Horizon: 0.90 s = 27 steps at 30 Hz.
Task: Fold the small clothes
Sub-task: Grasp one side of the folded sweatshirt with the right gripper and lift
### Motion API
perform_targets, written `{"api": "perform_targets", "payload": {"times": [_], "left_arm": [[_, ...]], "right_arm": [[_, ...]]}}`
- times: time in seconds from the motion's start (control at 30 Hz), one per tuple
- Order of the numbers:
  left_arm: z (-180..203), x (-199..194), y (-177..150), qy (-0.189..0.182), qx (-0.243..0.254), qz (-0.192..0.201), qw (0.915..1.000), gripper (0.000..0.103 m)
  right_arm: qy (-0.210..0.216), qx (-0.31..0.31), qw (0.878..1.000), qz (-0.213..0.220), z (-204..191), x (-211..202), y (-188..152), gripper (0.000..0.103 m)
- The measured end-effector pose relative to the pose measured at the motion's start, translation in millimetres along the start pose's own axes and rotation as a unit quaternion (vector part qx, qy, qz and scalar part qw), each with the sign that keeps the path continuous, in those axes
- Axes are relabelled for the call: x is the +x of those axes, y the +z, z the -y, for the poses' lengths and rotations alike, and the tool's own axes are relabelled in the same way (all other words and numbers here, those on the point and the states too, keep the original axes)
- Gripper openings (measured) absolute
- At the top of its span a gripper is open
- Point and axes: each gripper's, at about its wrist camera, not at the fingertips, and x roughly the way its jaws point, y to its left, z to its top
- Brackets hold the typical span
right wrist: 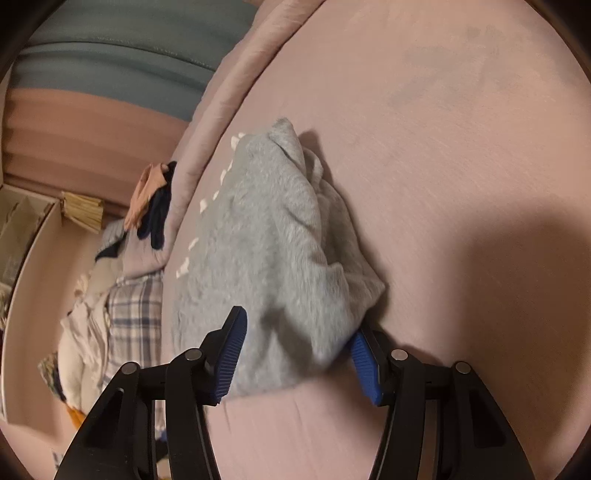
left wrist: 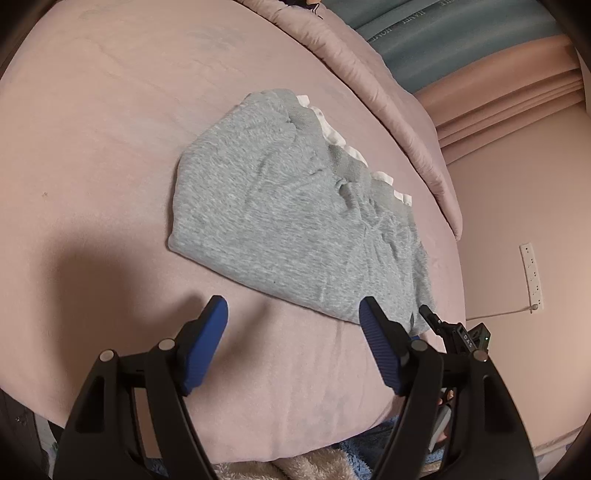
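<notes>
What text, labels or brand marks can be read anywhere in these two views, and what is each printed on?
"DAS": white letters on the black body of the right gripper, seen in the left wrist view.
"HOME": repeated, upside down, on the grey-blue bedding beyond the pink quilt; the other word printed beside it is too distorted to read.
Grey garment: no readable print.
Right wrist view: the bedding print is too blurred to read.

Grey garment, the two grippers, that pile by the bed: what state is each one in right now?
Grey garment: folded, lying flat on the pink bedsheet, white trim along one edge.
Left gripper: open, holding nothing, short of the garment.
Right gripper: open, its fingers either side of the garment's near edge.
Pile of clothes: unfolded, heaped beside the bed.
</notes>
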Motion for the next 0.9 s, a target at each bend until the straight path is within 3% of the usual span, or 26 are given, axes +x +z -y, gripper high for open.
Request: {"api": "perform_targets", "payload": {"times": [0.2,0.4,0.53,0.63,0.73,0.83,0.9], "left_arm": [[2.9,8.6,4.8,-0.006,0.003,-0.009,0.9999,0.073],[0.7,10.9,21.9,-0.041,-0.017,-0.009,0.999,0.074],[-7.2,11.3,41.8,-0.075,-0.048,-0.013,0.9959,0.074],[-5.4,12.1,57.9,-0.104,-0.059,-0.02,0.9926,0.074],[-1.8,10.7,72.1,-0.148,-0.072,-0.021,0.9861,0.074],[0.4,10.0,83.5,-0.208,-0.096,-0.026,0.9732,0.077],[3.0,10.9,92.2,-0.224,-0.096,-0.029,0.9694,0.079]], "right_arm": [[-0.017,0.004,1.0,0.017,6.6,-0.2,-0.2,0.025],[-0.024,-0.01,0.999,0.025,-9.6,-10.6,3.2,0.019],[-0.049,-0.102,0.993,0.04,-61.0,-16.2,11.4,0.018],[-0.08,-0.194,0.976,0.051,-107.4,-10.4,10.3,0.018],[-0.097,-0.291,0.95,0.061,-159.5,6.6,-0.1,0.018],[-0.096,-0.385,0.916,0.054,-206.8,35.2,-26.9,0.018],[-0.087,-0.442,0.891,0.046,-226.0,52.9,-49.9,0.018]]}}
